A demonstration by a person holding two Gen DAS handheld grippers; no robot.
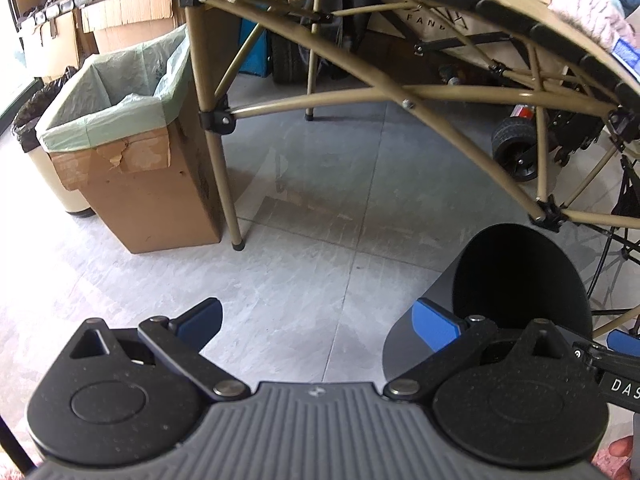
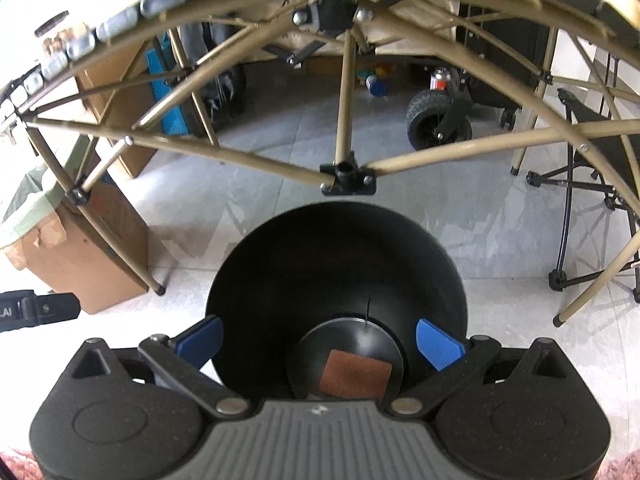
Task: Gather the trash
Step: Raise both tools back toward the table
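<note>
Black cup [image 2: 336,280], matte, w/ a brown square patch on its inner base. It lies tilted, mouth pointing away from the right claw [image 2: 320,340], long axis along the fingers, gripped btw both blue pads, above the floor [image 2: 500,220]. Left claw [image 1: 316,320] gapes wide, holding nothing. Lined cardboard box [image 1: 132,184] far left.
</note>
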